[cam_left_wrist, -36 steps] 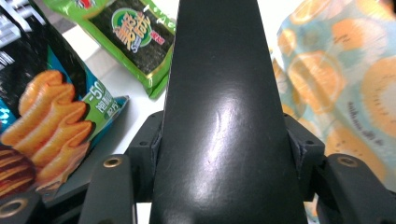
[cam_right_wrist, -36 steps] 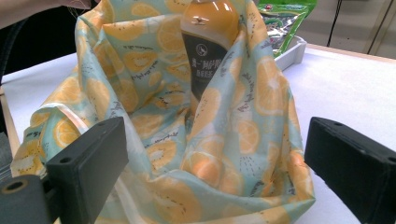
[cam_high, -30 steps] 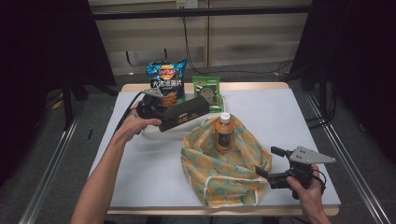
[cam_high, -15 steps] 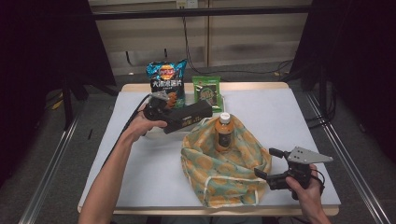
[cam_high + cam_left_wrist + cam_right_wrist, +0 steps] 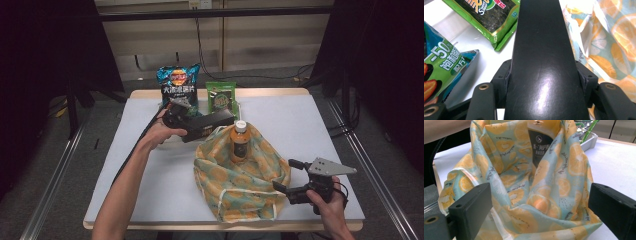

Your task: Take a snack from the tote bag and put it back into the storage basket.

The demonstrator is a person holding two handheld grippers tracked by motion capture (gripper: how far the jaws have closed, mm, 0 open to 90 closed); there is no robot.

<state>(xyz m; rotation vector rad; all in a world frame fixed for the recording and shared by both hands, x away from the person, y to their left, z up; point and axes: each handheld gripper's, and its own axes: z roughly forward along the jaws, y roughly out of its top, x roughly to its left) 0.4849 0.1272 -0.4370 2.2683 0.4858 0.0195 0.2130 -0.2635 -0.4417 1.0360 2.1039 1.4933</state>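
Note:
A long black box hangs above the table's back middle, and my left gripper is shut on its near end. In the left gripper view the box runs up between the jaws of the left gripper, pads tight on both sides. Its far end reaches the rim of an orange-print cloth bag with a brown bottle standing upright in it. My right gripper stands open just right of the bag. The right gripper faces the bag and bottle, with cloth between the wide jaws but untouched.
A blue chips bag and a green seaweed packet stand at the table's back edge. A white tray lies behind the bag. The white table cover lies bare at the front left and far right.
My left hand has carried the black box to the right and slightly down, toward the bag's rim. The right gripper has stayed where it was.

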